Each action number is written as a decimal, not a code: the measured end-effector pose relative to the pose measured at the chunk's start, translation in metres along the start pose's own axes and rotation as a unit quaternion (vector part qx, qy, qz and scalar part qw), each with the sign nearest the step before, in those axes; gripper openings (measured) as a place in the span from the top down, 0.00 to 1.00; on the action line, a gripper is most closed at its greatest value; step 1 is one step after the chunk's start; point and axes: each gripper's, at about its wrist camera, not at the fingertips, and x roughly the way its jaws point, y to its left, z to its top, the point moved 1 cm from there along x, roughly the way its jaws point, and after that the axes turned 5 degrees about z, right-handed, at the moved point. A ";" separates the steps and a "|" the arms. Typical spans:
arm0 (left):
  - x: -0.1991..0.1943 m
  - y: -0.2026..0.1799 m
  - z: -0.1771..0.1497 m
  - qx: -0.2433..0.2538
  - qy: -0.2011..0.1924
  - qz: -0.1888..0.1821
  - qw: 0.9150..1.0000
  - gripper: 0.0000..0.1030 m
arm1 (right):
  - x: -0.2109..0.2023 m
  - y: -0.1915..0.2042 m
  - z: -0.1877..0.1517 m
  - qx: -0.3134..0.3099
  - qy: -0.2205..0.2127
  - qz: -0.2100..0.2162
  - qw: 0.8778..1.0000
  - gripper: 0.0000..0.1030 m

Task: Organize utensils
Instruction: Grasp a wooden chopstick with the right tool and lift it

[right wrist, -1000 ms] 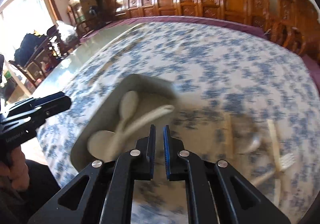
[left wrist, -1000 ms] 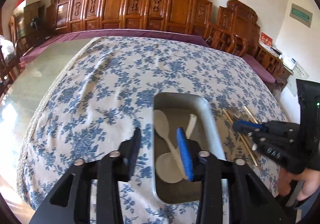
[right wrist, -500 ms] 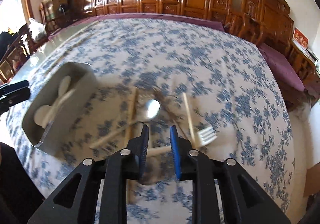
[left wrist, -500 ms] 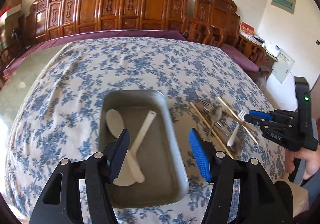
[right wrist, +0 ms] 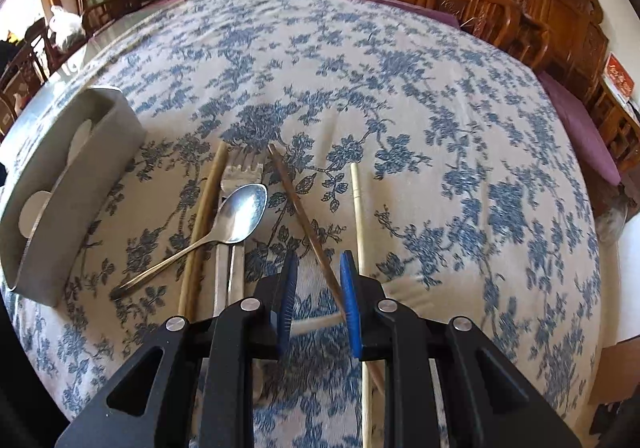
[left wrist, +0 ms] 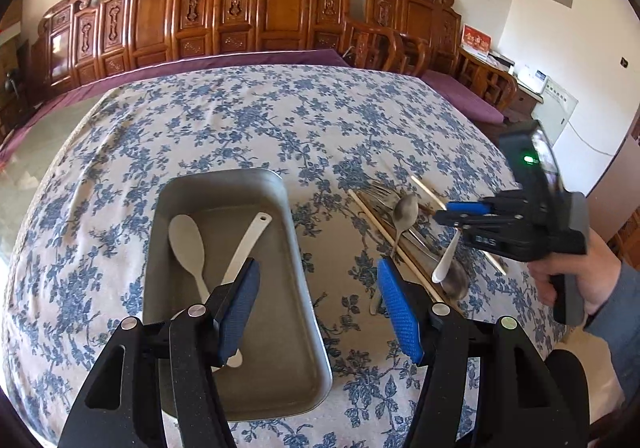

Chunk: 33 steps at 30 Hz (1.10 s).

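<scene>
A grey metal tray holds two white plastic spoons, crossed. My left gripper hangs open over the tray's right rim with nothing between its fingers. To the right of the tray lies a pile on the cloth: a metal spoon, a fork, several chopsticks and a white spoon. My right gripper is low over this pile, its jaws a narrow gap apart. A brown chopstick runs between them, untouched by the pads, and the white spoon's handle crosses below.
A blue-flowered cloth covers the big table. Carved wooden chairs line the far wall. The table's right edge drops off near the pile. A hand in a blue sleeve holds the right gripper.
My right gripper swung from above the tray to the pile, came lower and opened slightly. My left gripper shifted right across the tray and opened wider.
</scene>
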 end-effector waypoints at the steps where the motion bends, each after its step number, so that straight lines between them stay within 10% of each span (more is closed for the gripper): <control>1: 0.001 -0.001 0.000 0.001 0.001 -0.001 1.000 0.43 | 0.003 0.000 0.001 0.000 0.003 -0.002 1.000 0.77; 14: 0.001 -0.008 -0.001 0.009 0.001 -0.004 1.000 0.43 | 0.012 -0.011 0.008 0.014 0.017 0.009 1.000 0.94; 33: 0.002 -0.019 -0.003 0.024 0.006 -0.011 1.000 0.43 | -0.064 -0.022 0.012 0.015 -0.091 -0.012 0.996 0.94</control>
